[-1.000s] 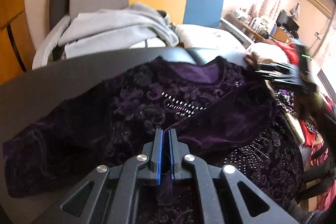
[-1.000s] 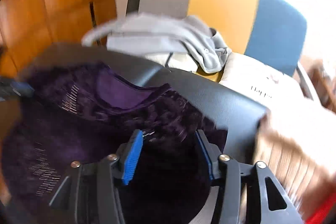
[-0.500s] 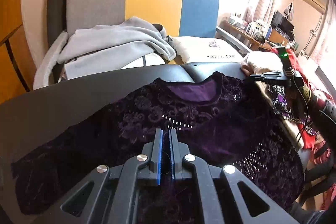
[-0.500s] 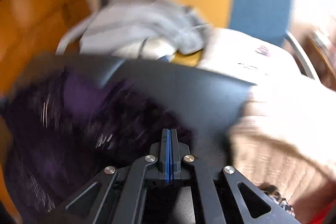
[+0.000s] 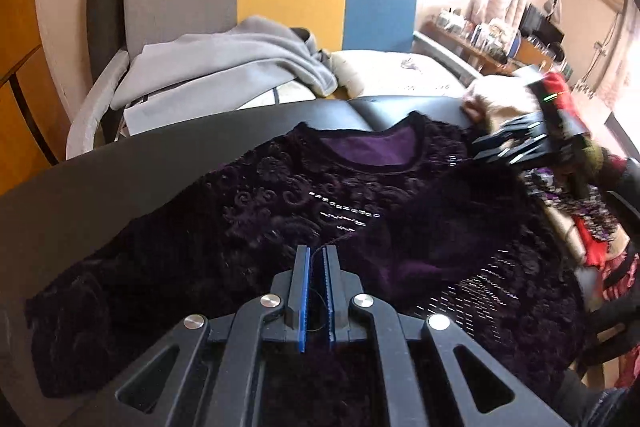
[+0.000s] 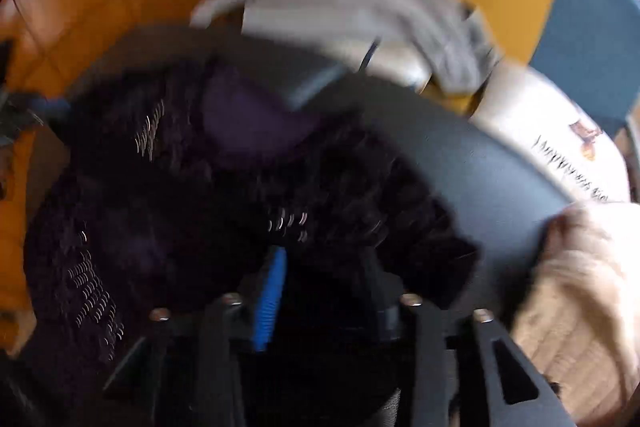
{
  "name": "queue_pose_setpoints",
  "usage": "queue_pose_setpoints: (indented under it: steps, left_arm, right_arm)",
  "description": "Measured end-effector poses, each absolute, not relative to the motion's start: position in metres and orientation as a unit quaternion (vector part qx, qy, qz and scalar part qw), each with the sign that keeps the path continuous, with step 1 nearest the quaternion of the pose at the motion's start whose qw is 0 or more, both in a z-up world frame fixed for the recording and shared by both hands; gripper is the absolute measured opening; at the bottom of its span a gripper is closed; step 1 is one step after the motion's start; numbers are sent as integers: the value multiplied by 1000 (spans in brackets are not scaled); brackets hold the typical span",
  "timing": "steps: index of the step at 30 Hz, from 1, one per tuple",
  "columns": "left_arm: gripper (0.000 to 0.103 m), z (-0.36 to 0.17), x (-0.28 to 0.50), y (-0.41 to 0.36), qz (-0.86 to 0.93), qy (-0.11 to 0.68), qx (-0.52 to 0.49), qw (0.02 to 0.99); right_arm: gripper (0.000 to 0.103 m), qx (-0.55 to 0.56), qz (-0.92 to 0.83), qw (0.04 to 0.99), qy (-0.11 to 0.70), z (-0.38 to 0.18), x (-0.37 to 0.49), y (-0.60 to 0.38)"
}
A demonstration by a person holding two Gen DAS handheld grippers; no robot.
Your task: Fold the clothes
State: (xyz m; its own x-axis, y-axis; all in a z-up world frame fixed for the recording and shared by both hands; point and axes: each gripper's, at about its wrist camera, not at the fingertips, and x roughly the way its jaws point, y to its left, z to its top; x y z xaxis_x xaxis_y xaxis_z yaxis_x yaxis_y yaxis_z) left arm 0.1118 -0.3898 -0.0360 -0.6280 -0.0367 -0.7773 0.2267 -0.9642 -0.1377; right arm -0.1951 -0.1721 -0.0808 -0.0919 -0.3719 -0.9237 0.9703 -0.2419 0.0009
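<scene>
Smooth black counter carries a purple velvet top, embossed and sequinned. Left tongs sit closed above it; only the blurred right view shows the right tongs opening over its sleeve.

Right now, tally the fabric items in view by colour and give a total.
Dark purple: 1, the velvet top spread on the black surface.
Grey: 1, the sweatshirt on the chair.
Cream: 1, the printed pillow beside it.
Red patterned: 1, the cloth at the right edge.
Total: 4
</scene>
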Motion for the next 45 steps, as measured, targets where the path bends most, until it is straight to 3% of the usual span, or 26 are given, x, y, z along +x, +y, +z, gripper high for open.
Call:
queue_pose_setpoints:
  steps: [5,6,7,10,15,27,28,33,38,41,43,45]
  left_arm:
    - [6,-39,127,-386,-892,119,430,74]
    - [6,-41,128,-386,-891,119,432,76]
    - [6,-41,129,-386,-891,123,430,77]
    - [6,-37,131,-389,-897,127,417,81]
    - [6,-21,122,-402,-907,119,392,94]
    - [7,-71,87,-443,-866,124,464,140]
    - [15,-72,87,-444,-868,129,461,133]
    - [33,-81,74,-452,-867,153,461,112]
    - [42,-93,63,-446,-867,137,470,91]
    - [47,-97,55,-439,-869,117,472,86]
    - [48,-103,46,-439,-866,106,481,87]
    - [47,-109,36,-438,-860,107,493,80]
  right_arm:
    - [42,463,-665,493,317,-84,-197,-156]
    - [30,463,-666,493,314,-83,-194,-151]
    - [8,462,-666,496,311,-80,-190,-147]
    - [8,445,-682,489,313,-72,-175,-141]
    - [8,408,-749,468,231,-35,-188,-124]
    - [15,436,-805,378,136,-61,-198,-68]
    - [16,434,-805,381,137,-58,-197,-66]
    - [30,421,-787,414,178,-43,-187,-69]
    - [50,436,-767,430,192,-68,-207,-113]
    - [48,447,-757,419,225,-95,-211,-139]
    - [38,439,-762,421,221,-92,-207,-140]
    - [38,435,-766,420,219,-91,-205,-137]
